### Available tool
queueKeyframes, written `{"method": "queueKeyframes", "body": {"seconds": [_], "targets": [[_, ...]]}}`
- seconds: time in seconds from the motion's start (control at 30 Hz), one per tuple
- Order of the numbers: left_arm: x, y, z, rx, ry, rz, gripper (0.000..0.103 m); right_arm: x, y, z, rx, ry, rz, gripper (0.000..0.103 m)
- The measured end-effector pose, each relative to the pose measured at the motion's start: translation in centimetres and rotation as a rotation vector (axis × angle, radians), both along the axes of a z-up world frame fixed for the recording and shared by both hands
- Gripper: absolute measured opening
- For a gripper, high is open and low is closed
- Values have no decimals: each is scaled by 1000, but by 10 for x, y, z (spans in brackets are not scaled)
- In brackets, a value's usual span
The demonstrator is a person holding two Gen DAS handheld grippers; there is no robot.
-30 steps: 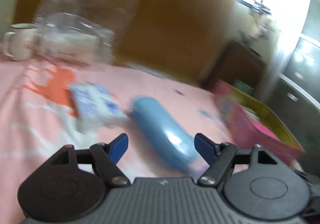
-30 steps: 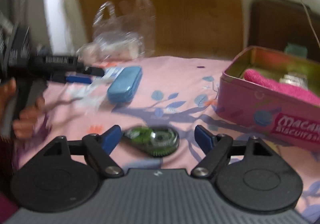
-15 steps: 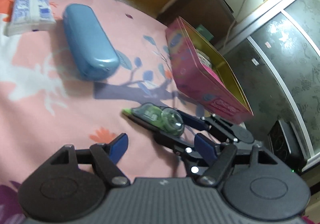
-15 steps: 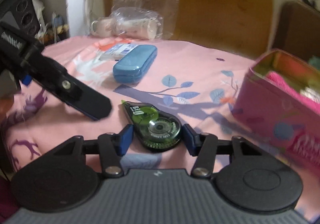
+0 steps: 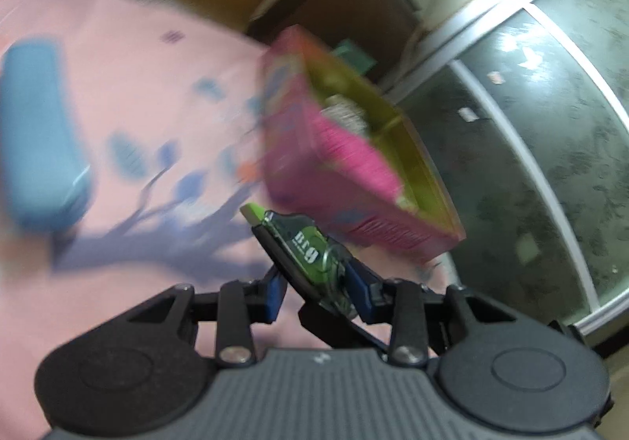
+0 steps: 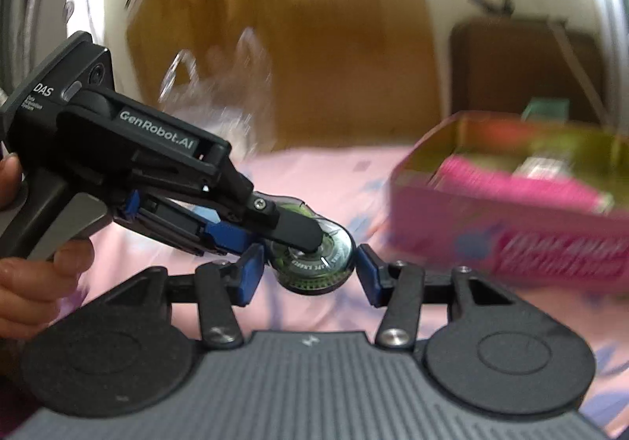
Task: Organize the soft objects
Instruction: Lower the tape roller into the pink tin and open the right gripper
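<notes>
**Status: Both Grippers Closed on the Correction Tape Dispenser**

1. I am reading the left gripper point(image 5: 316, 290) as narrowed onto the green correction tape dispenser point(image 5: 310, 251). In the right wrist view, the left gripper point(image 6: 310, 243) is reaching in from the left. Its upper black finger is lying across the dispenser's round clear face and its lower finger is sitting underneath.

2. I am reading the right gripper point(image 6: 310, 275) as nearly closed. Its two blue pads are sitting at the opposite sides of the dispenser's point(image 6: 338, 239) rim. In the left wrist view, one of its black fingers is running along the dispenser's side, touching it.

3. The dispenser is sitting between both pairs of fingers, above the pink tablecloth point(image 5: 137, 66). It is tilting with its pale green tip pointing away from the left camera. I am seeing it just in front of the pink tin point(image 5: 298, 149), apart from the tin's wall.

4. The tin point(image 6: 511, 227) is standing open at the right, with a pink cloth point(image 6: 511, 180) lying inside it. A small item is showing on top of the cloth, too blurred for me to name.

5. A blue case point(image 5: 35, 133) is lying on the tablecloth at the far left, well apart from the tin.

6. A hand point(image 6: 35, 263) is wrapping the left gripper's handle. A clear plastic bag point(image 6: 220, 86) is showing behind it, blurred.
</notes>
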State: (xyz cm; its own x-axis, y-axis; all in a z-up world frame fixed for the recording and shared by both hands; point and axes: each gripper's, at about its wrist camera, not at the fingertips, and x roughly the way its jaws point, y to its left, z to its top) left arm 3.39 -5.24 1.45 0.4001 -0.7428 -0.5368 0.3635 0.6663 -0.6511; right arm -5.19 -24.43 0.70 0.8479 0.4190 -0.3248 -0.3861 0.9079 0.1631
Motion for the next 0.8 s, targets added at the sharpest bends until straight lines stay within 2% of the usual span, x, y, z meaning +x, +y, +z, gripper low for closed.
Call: {"method": "queueKeyframes", "body": {"seconds": [0.17, 0.3, 0.37, 0.47, 0.53, 0.6, 0.7, 0.8], "targets": [[26, -53, 40, 29, -130, -68, 32, 14, -29, 23, -31, -119, -128, 54], [58, -96, 45, 55, -162, -103, 36, 44, -56, 25, -23, -137, -228, 54], [75, -115, 40, 93, -185, -84, 54, 68, -64, 20, -44, -128, -284, 55], [97, -133, 30, 195, -201, -10, 58, 100, -64, 4, -141, -86, -357, 63], [99, -126, 23, 201, -176, 14, 58, 102, -65, -4, -161, -60, -393, 63], [92, -109, 24, 162, -182, 3, 58, 87, -70, -5, -83, -81, -372, 63], [73, -83, 27, 157, -223, 19, 58, 67, -67, -3, -37, -103, -384, 63], [52, -53, 29, 131, -225, 22, 58, 49, -58, 0, 25, -125, -370, 63]]}}
